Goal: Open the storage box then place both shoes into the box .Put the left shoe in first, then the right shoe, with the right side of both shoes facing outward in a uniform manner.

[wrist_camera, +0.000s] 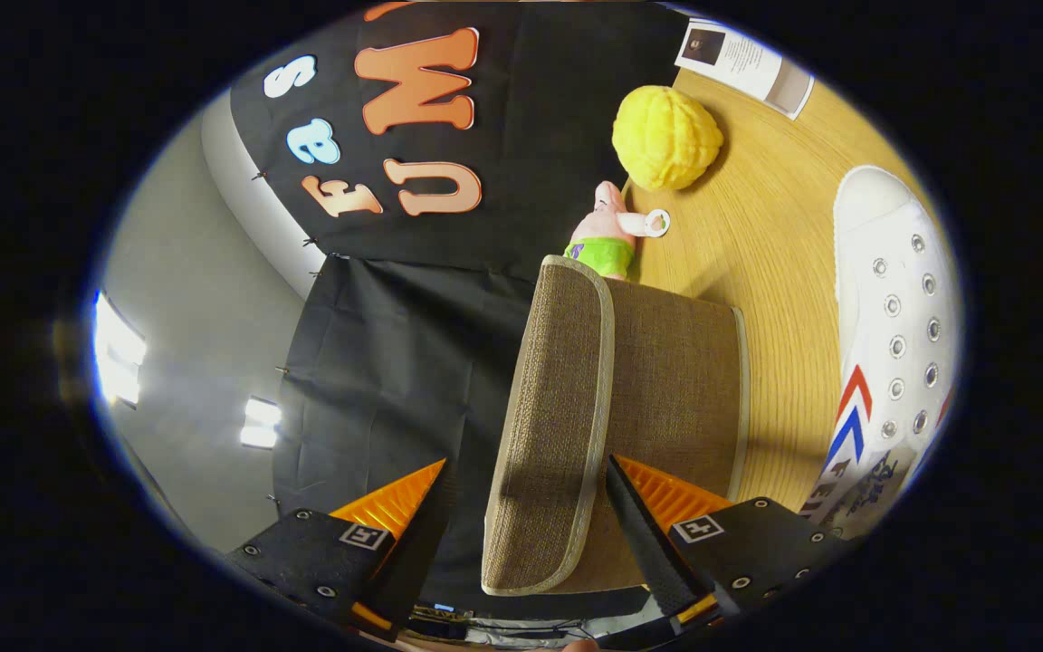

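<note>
A brown woven storage box (675,371) with pale trim stands on the wooden table (775,254), the whole scene turned sideways in my tilted view. Its lid flap (549,417) runs between my fingers. My gripper (526,462) is open: one finger (644,521) lies against the flap on the box side, and the other finger (408,512) stands clear of it with a gap. Beside the box lies a white lace-less shoe (893,326) with metal eyelets and red and blue chevrons, its toe pointing away from me.
Beyond the box lie a pink plush toy in green shorts (607,231) and a yellow knobbly ball (666,136). A printed sheet (748,59) rests at the table's far end. The black cloth wall (395,362) hangs close behind the lid.
</note>
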`<state>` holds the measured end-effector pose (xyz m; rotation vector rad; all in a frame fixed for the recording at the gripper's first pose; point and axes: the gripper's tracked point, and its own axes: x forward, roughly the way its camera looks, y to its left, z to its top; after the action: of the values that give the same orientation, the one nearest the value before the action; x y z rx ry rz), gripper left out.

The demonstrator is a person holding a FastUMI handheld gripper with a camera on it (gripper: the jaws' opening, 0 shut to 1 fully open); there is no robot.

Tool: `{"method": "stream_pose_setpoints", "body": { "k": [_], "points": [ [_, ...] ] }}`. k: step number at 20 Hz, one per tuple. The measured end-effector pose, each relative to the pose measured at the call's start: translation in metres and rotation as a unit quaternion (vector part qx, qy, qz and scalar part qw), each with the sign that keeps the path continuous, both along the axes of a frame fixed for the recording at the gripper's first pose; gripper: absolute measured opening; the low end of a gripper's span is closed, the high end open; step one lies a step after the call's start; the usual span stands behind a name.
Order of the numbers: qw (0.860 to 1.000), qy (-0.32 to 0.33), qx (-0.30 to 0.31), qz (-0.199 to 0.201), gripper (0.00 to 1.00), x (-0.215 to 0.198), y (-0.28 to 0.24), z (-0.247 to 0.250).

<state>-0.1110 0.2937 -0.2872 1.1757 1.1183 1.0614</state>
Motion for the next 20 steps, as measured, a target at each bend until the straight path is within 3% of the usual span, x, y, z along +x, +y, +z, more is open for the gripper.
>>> {"method": "stream_pose_setpoints", "body": {
  "k": [9, 13, 16, 18, 20],
  "points": [
    [0.999, 0.011, 0.046, -0.012, 0.95, 0.000, -0.003, 0.028],
    [0.996, 0.002, 0.076, -0.045, 0.81, 0.008, -0.007, 0.057],
    [0.996, 0.004, 0.081, -0.043, 0.72, 0.005, 0.002, 0.063],
    [0.996, 0.004, 0.077, -0.039, 0.60, 0.002, 0.009, 0.067],
    [0.998, 0.002, 0.051, -0.045, 0.42, 0.007, 0.018, 0.062]
  ]
}}
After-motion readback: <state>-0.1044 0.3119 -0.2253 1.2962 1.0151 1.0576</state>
